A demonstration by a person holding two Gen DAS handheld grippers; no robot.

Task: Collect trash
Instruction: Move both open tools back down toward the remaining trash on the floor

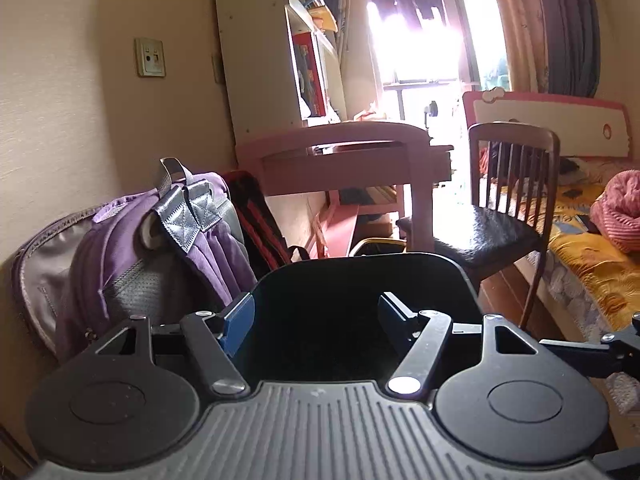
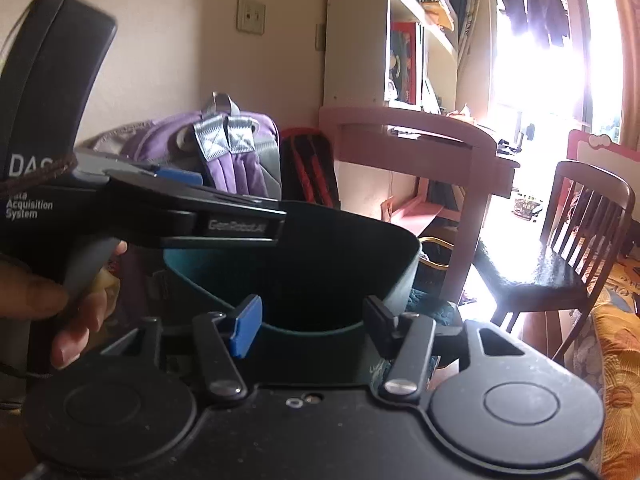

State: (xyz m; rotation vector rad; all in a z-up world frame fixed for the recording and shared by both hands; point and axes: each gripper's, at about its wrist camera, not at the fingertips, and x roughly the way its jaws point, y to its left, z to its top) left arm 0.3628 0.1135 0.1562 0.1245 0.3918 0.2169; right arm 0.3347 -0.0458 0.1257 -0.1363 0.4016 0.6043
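A dark trash bin (image 1: 360, 276) stands right in front of both grippers, its mouth open and its inside black. My left gripper (image 1: 316, 316) is open over the bin's near side, nothing between its blue pads. My right gripper (image 2: 312, 324) is open too, fingers over the bin's near rim (image 2: 312, 330), and holds nothing. The left gripper's body (image 2: 140, 208) with the hand holding it shows at the left of the right wrist view, above the bin's left rim. No trash is visible.
A purple backpack (image 1: 168, 248) leans on the wall left of the bin, a red-and-black bag (image 1: 256, 216) behind it. A pink desk (image 1: 344, 160) and a dark wooden chair (image 1: 508, 216) stand beyond. A bed (image 1: 592, 256) lies at the right.
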